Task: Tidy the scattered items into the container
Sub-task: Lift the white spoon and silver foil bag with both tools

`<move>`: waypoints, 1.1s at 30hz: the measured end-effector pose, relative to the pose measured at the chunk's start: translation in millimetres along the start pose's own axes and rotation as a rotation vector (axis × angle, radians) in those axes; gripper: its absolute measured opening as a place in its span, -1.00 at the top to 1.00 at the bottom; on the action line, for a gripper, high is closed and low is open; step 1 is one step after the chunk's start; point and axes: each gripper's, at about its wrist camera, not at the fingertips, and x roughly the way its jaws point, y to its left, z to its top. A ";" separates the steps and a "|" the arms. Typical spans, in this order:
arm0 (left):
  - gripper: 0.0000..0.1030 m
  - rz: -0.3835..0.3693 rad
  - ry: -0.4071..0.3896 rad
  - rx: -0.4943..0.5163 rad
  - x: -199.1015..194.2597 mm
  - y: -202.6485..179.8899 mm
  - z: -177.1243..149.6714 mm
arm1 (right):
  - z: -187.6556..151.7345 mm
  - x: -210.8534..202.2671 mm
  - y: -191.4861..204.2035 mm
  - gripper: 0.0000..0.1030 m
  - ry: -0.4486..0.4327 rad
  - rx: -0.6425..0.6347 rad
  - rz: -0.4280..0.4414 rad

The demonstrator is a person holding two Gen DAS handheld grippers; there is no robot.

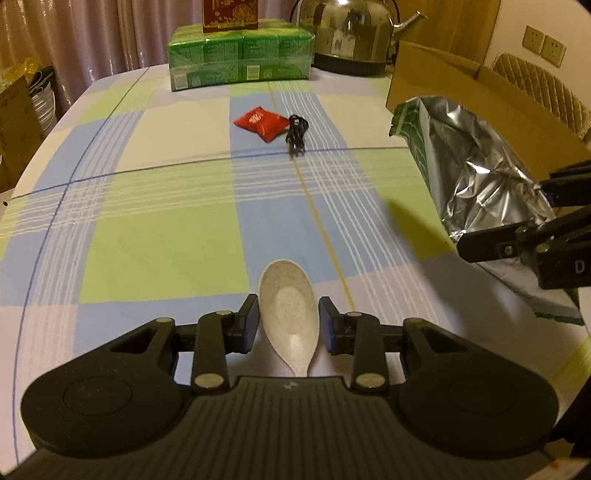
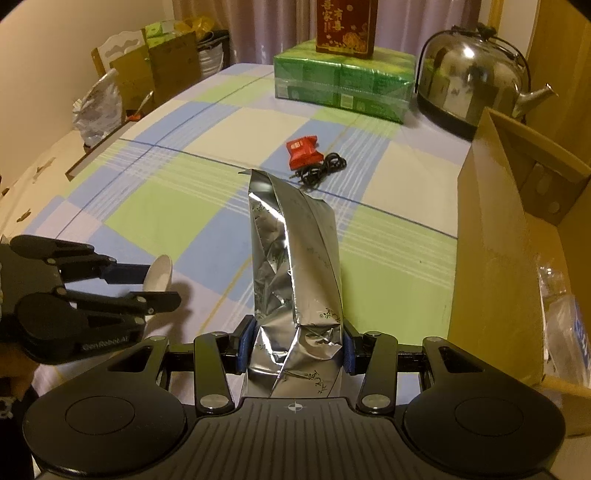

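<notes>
A white spoon (image 1: 289,306) sits bowl-forward between the blue pads of my left gripper (image 1: 289,317), which is shut on it above the checked tablecloth. In the right wrist view that same left gripper (image 2: 162,286) carries the spoon (image 2: 160,271) at the far left. My right gripper (image 2: 297,345) is shut on the lower part of a crumpled silver foil bag (image 2: 295,258), which stands up from it. An open cardboard box (image 2: 495,240) stands just to its right. Farther back on the cloth lie a red packet (image 2: 303,149) and a coiled black cable (image 2: 321,168).
A green shrink-wrapped pack (image 1: 240,59) with a red carton on top and a steel kettle (image 1: 354,33) stand at the table's far end. Inside the box (image 1: 461,92) lies clear plastic packaging (image 2: 565,332). Boxes and bags crowd the floor beyond the table's left edge.
</notes>
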 end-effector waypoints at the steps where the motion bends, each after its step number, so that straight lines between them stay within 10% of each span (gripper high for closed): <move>1: 0.43 0.004 -0.004 0.002 1.8 -1.3 -2.0 | -0.4 1.1 -1.1 0.17 0.000 0.002 0.001; 13: 0.23 0.081 -0.032 -0.075 8.3 -7.9 -16.6 | -2.6 6.8 -10.7 0.17 -0.008 0.025 0.009; 33: 0.46 0.110 -0.071 -0.018 -17.0 -20.8 -7.0 | -6.1 -16.4 -0.9 0.17 -0.052 0.036 0.007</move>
